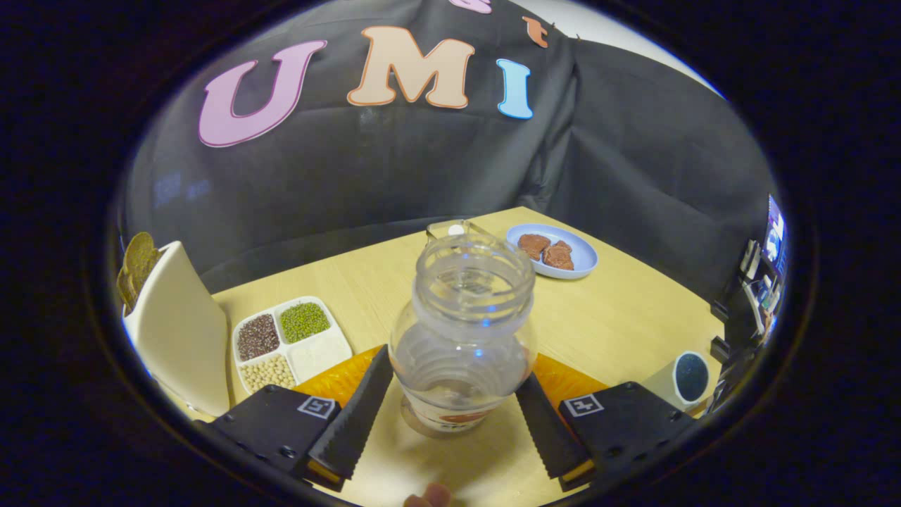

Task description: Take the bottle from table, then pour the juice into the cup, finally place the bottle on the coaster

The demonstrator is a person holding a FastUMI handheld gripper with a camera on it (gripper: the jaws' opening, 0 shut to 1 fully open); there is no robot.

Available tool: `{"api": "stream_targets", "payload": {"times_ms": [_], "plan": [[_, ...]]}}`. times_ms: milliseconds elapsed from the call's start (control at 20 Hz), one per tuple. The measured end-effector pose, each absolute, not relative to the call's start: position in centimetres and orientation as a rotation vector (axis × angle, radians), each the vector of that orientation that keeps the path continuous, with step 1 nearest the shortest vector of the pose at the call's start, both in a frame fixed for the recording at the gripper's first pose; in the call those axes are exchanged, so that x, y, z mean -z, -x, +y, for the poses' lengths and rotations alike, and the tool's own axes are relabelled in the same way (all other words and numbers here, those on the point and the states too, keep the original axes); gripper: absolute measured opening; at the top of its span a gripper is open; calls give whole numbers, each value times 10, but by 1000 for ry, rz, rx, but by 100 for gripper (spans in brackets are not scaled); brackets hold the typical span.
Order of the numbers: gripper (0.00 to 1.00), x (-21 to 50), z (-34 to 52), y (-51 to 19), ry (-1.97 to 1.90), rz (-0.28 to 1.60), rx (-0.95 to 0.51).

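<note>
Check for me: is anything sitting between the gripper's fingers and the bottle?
Nothing visible. The bottle stands upright on the table between the open gripper fingers, a clear gap on each side. The orange coaster lies just behind it.

Light is even and fairly bright over the bench (619,317), coming from above. The clear bottle (461,338) carries small bluish-white glints on its neck and shoulder and throws a soft, short shadow toward the tongs (454,415), whose fingers stand apart on either side of it without pressing it. The orange coaster (341,380) shows a mild sheen. Fisheye bending curves the bench edge and stretches things near the rim. The middle is sharp; the toaster (176,331) and far rim soften slightly.
</note>
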State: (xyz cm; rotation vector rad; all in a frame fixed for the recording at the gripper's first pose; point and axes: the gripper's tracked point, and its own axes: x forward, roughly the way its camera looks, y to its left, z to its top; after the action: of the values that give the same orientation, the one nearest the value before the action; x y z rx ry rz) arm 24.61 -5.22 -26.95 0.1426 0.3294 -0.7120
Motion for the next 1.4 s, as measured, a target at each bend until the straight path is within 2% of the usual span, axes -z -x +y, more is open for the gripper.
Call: {"api": "stream_targets", "payload": {"times_ms": [650, 1400], "plan": [[100, 222, -7, -183, -66, 326, 514], [100, 68, 43, -87, 34, 166, 4]]}}
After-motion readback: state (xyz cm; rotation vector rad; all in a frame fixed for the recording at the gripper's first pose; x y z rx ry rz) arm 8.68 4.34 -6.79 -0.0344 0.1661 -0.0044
